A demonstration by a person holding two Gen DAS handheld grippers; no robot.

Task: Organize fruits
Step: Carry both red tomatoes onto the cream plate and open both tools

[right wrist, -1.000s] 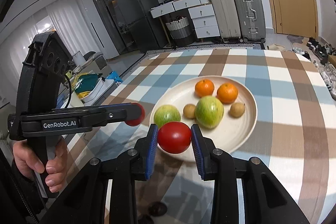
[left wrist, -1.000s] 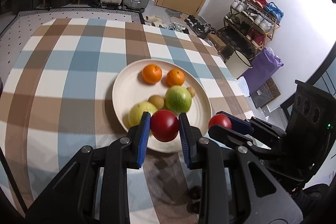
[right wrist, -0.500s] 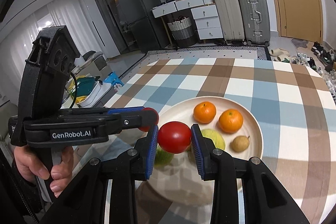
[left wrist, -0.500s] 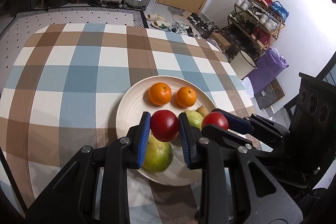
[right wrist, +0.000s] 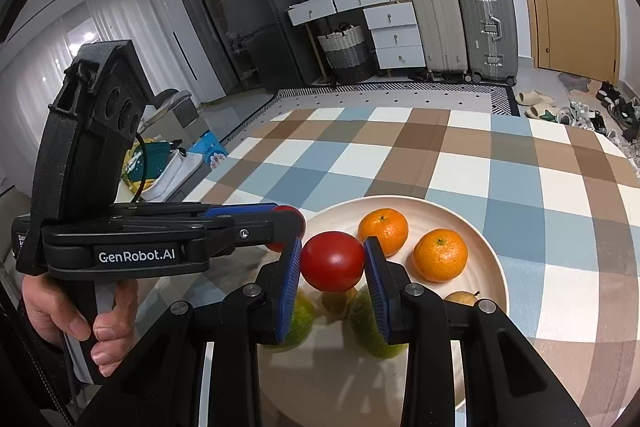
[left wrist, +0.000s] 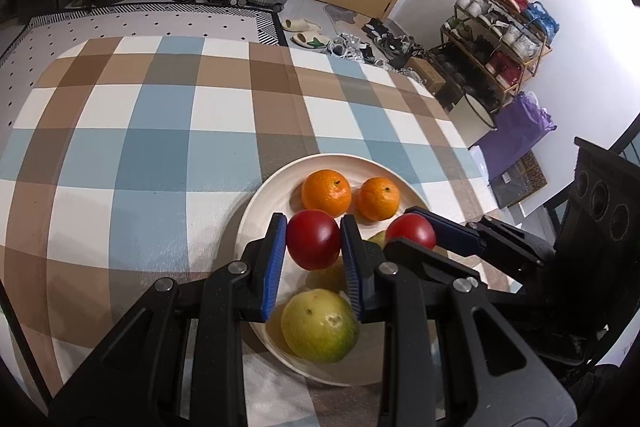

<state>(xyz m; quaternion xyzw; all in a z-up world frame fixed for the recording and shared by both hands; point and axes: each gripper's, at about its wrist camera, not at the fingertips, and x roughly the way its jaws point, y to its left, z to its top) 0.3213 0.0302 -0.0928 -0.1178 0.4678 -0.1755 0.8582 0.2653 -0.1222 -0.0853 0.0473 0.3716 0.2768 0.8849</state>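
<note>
Left tongs (left wrist: 313, 254) clamped on a glossy round red tomato (left wrist: 313, 245), right tongs (right wrist: 332, 277) clamped on a second red tomato (right wrist: 332, 261), both held over a cream round plate (right wrist: 494, 267) with two small oranges (right wrist: 440, 255) and green-yellow fruit (left wrist: 319, 325), on checked-cloth desk (left wrist: 160, 147).

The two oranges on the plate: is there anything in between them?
No. The left wrist view shows only a thin strip of bare plate between the bigger orange and the smaller orange.

Matte black tongs (left wrist: 313, 251), ribbed blue pads (right wrist: 291, 285), silver screws, white GenRobot.AI lettering, bare-skinned hand (right wrist: 76, 323)
</note>
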